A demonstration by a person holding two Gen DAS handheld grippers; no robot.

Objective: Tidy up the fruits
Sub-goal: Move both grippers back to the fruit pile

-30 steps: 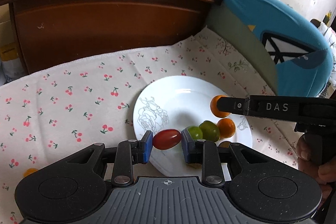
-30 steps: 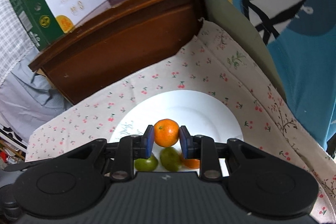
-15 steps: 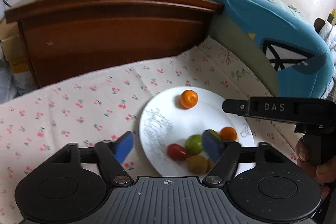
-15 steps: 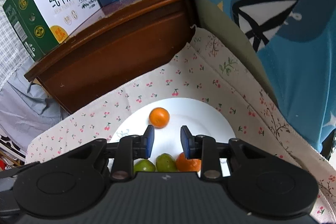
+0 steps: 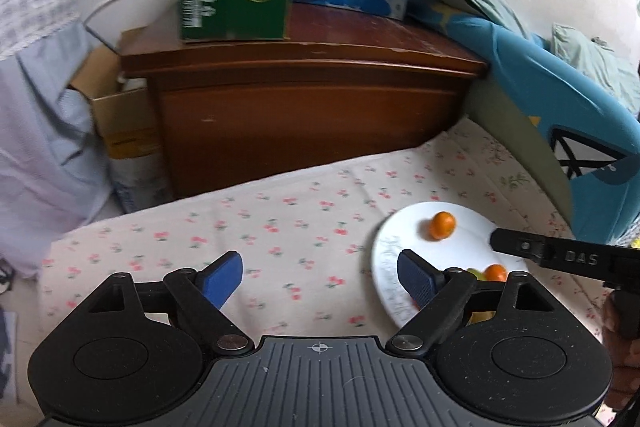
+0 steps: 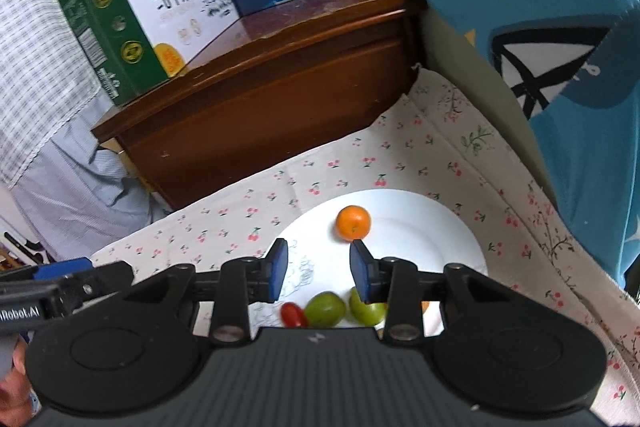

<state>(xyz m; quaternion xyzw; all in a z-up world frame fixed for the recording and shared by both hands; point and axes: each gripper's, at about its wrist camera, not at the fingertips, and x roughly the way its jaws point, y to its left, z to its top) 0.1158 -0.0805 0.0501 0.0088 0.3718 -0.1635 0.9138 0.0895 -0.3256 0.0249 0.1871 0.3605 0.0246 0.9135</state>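
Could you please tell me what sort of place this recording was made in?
Probably a bedroom at home: a cherry-print cloth spread over a bed, a brown wooden bedside cabinet holding milk cartons, and blue bedding piled alongside.

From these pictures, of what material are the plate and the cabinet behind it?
The plate looks like glazed ceramic: white, smooth and shiny, with a thin line drawing. The cabinet looks like varnished wood: glossy reddish brown, with chipped edges. Neither is certain.

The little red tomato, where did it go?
In the right wrist view the red cherry tomato lies on the white plate, at its near edge, just left of the two green fruits, close below the right gripper.
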